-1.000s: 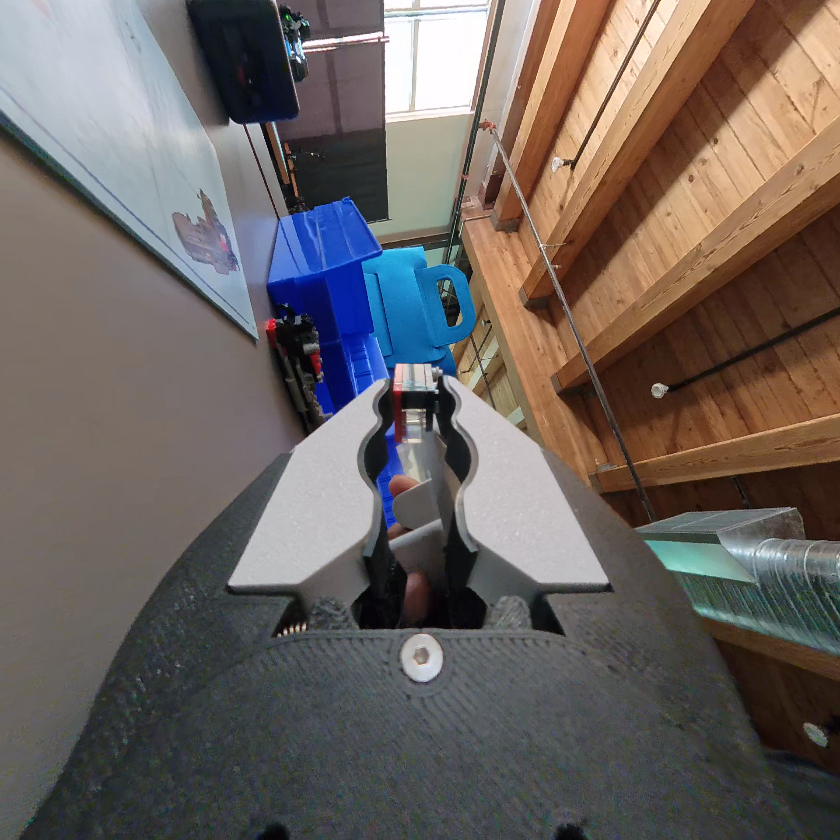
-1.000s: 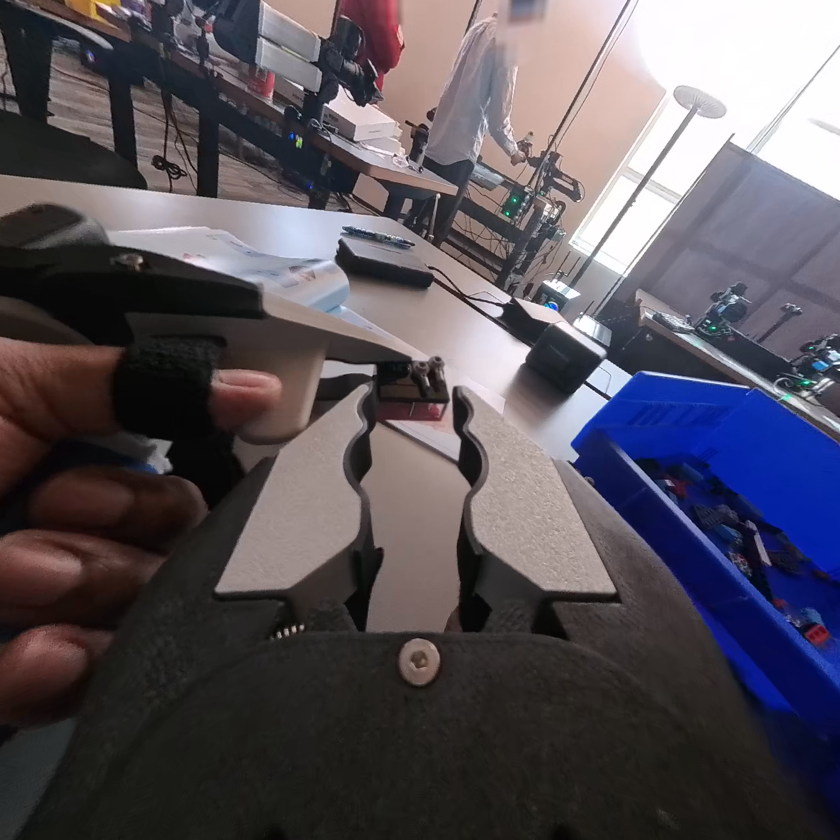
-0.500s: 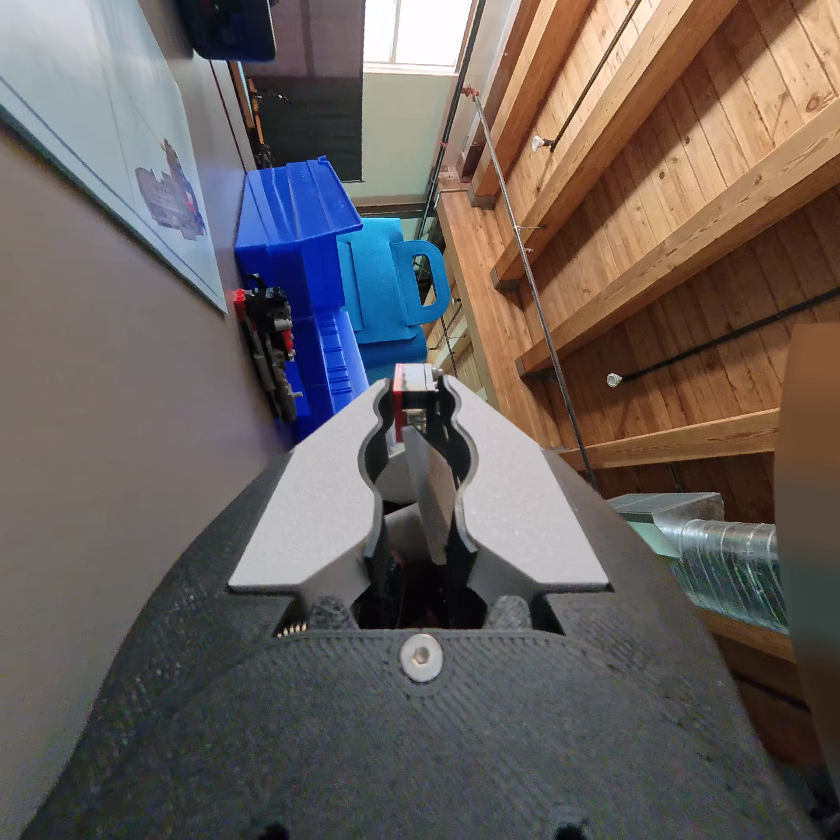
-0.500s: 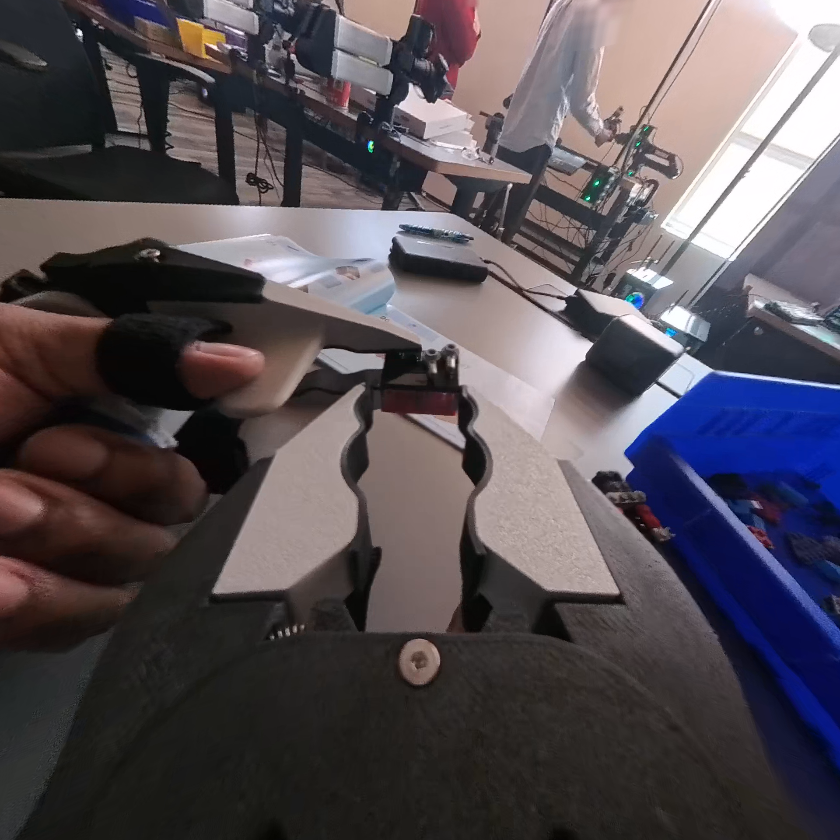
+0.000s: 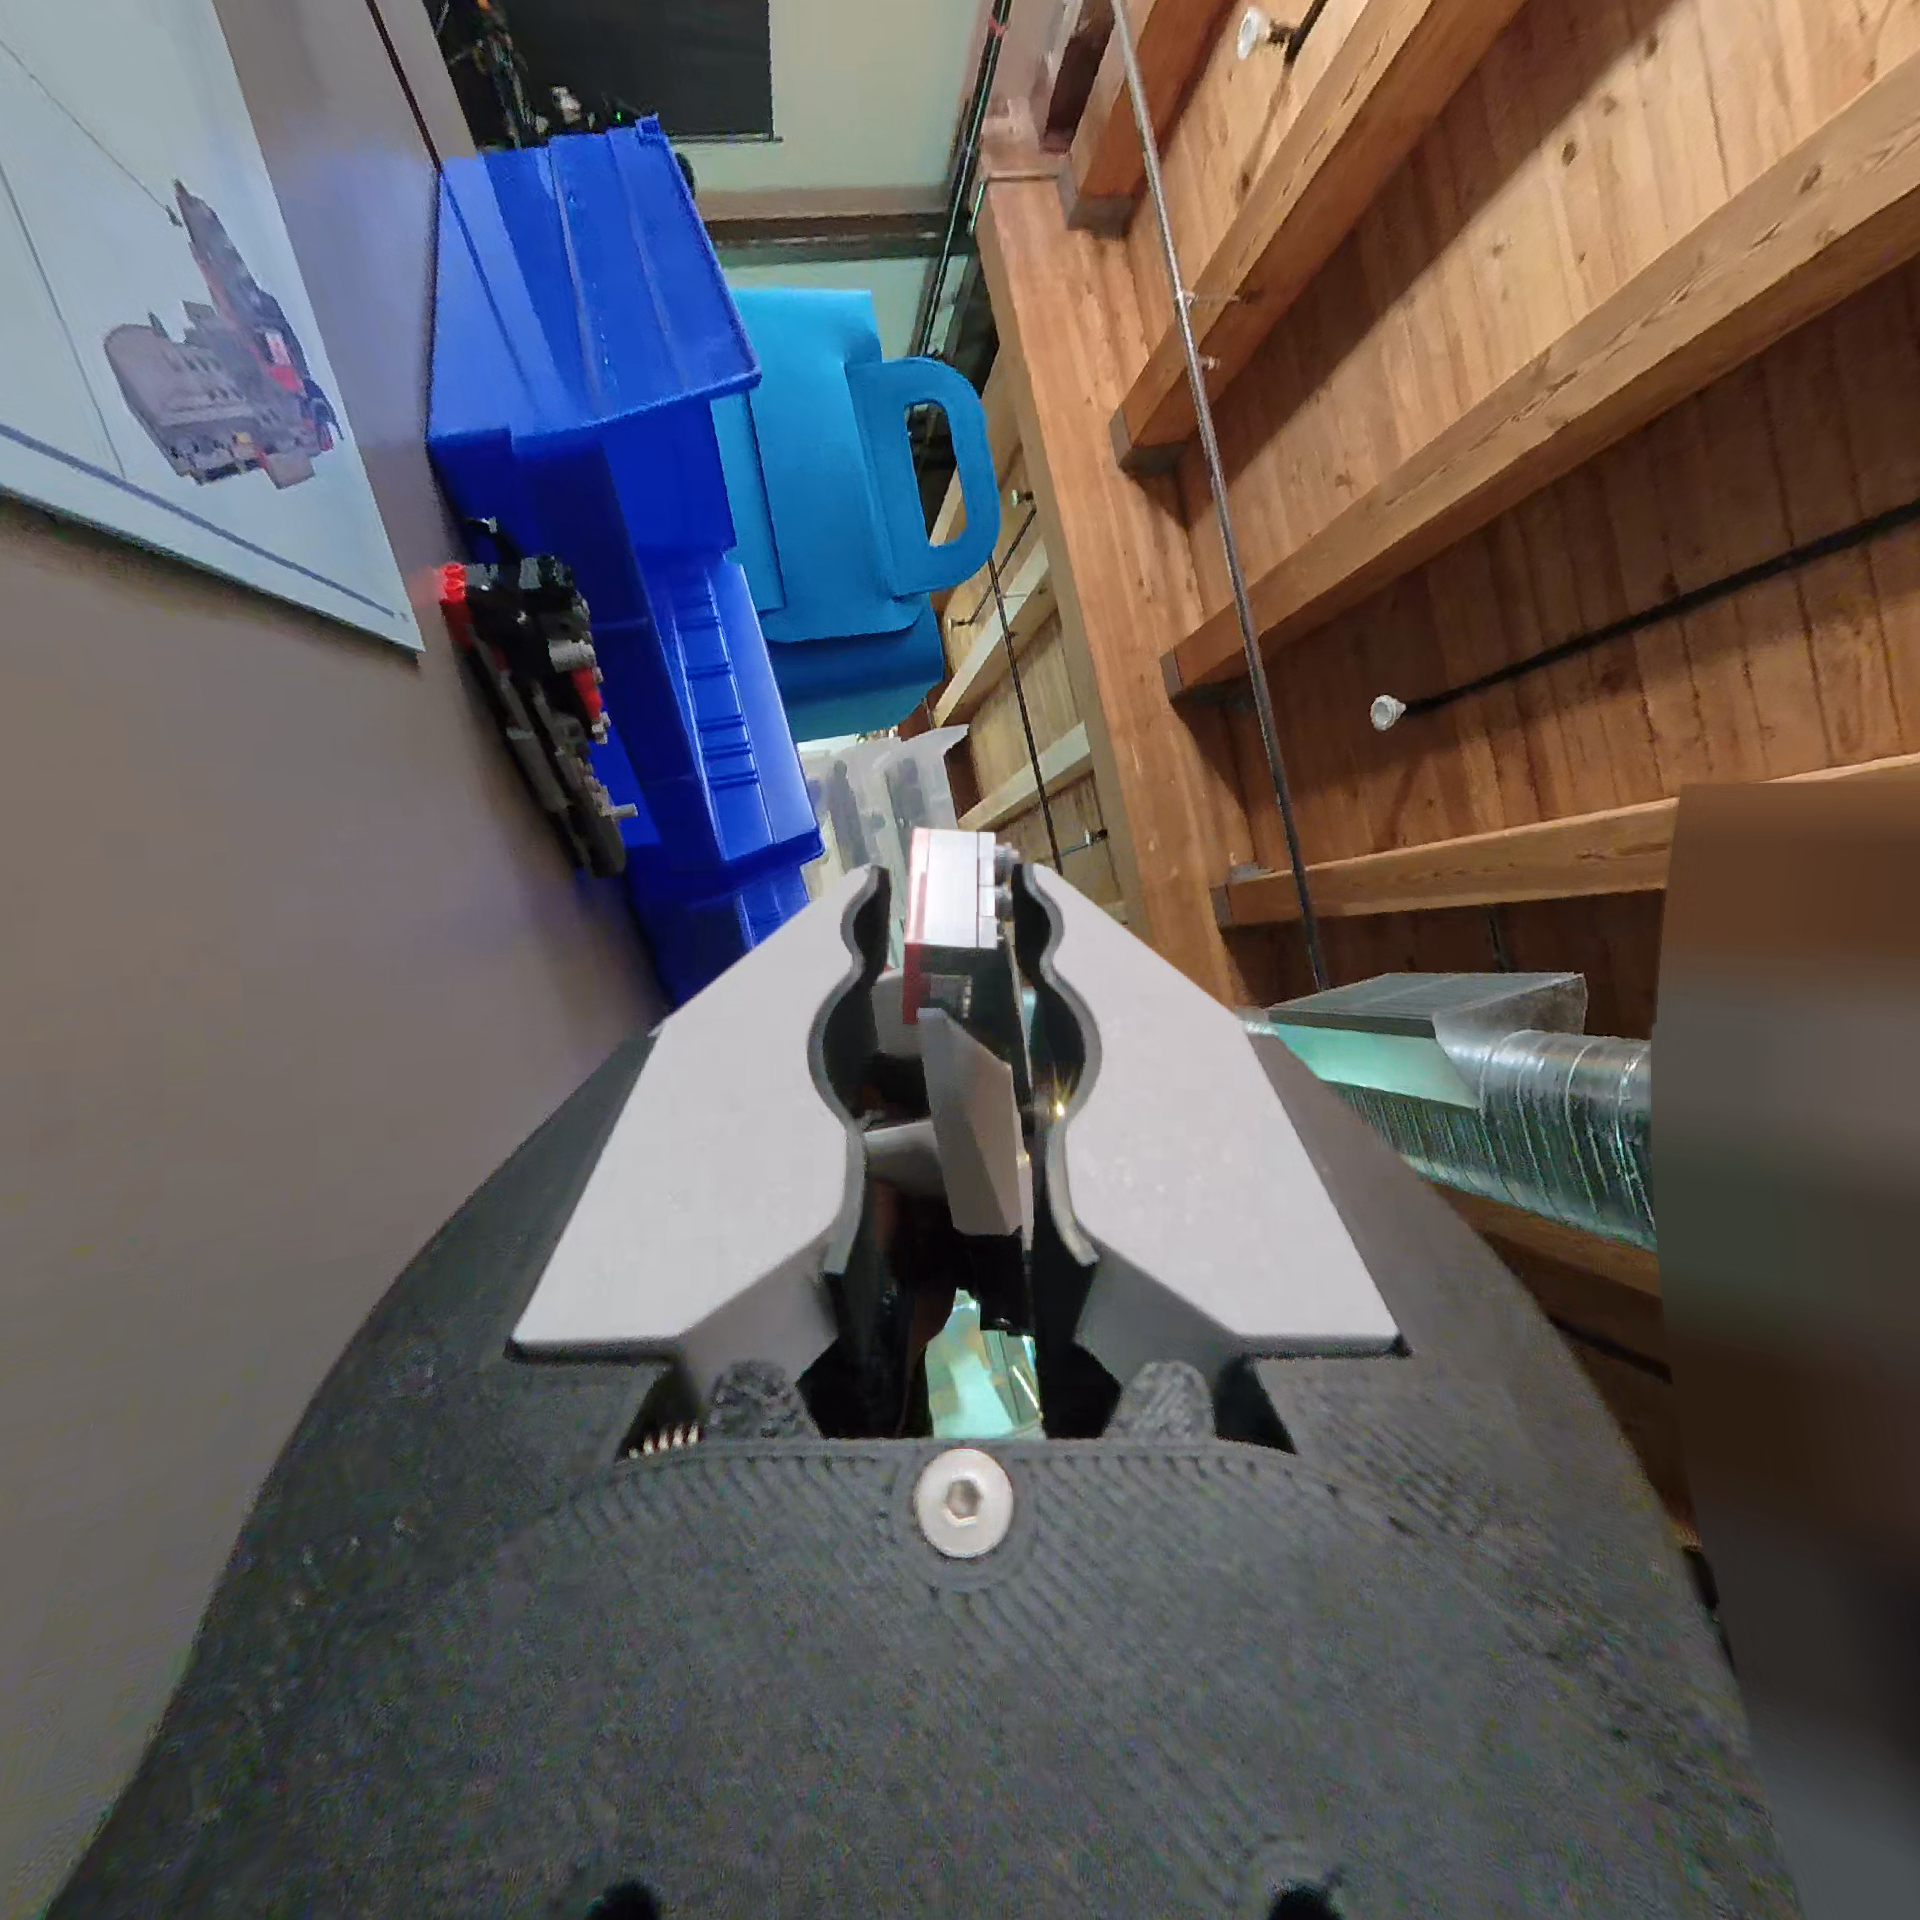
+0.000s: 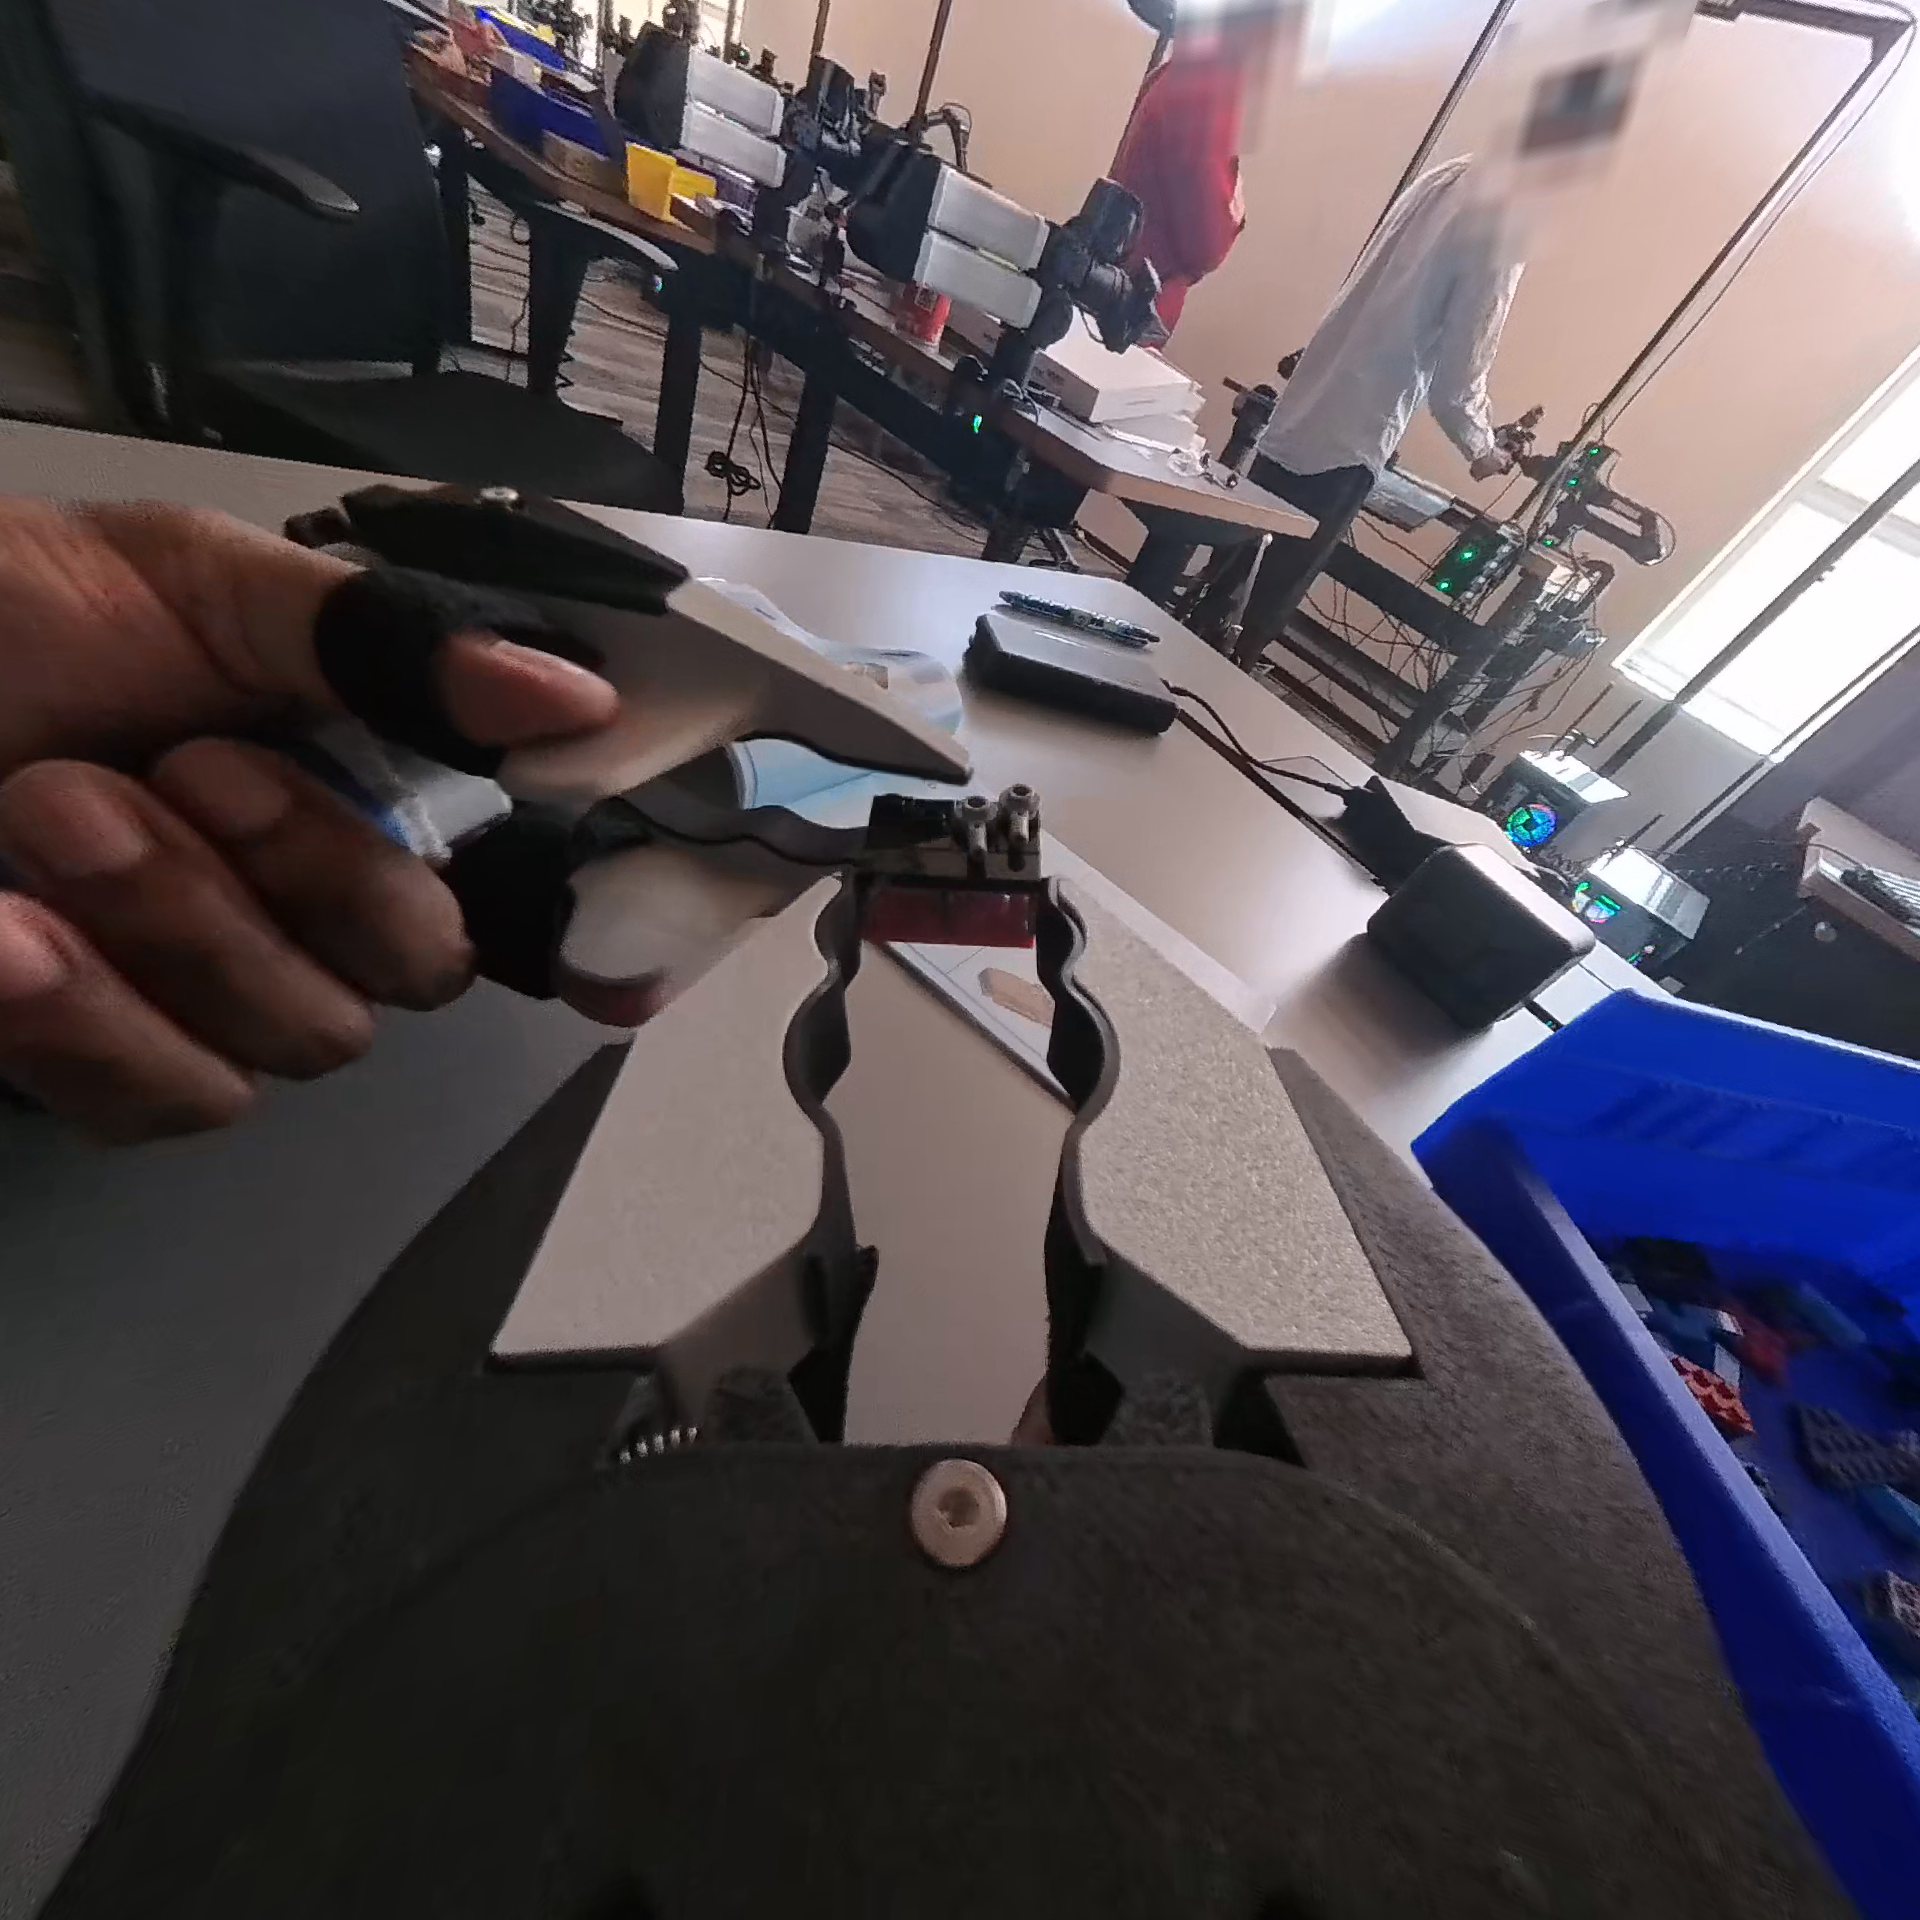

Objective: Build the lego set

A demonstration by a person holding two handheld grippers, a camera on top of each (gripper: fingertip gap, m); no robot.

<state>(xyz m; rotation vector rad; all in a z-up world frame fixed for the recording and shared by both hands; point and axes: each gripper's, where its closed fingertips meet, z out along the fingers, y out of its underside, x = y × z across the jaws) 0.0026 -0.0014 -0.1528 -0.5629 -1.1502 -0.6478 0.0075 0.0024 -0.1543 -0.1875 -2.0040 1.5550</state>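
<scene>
up close, both the right gripper (image 6: 951, 902) and the left gripper (image 5: 951, 894) pinch the same small red-and-black lego assembly (image 6: 951, 868), held above the table (image 6: 1164, 769). beyond, open tabletop runs to the blue bin (image 6: 1704, 1174) at right; the partly built model (image 5: 540, 686) lies against that bin.

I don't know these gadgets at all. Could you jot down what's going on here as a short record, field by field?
Setting: grey table in a busy workshop
Left gripper: shut on a small red and grey lego assembly, held in the air
Right gripper: its fingertips close on the red base of the same lego assembly
Parts supply: blue bin of loose bricks at the right
Partial build: black and red lego model on the table beside the blue bin
Guide: instruction sheet lying on the table
Stage: two-handed joining of a small sub-assembly, judging by both grips
</scene>
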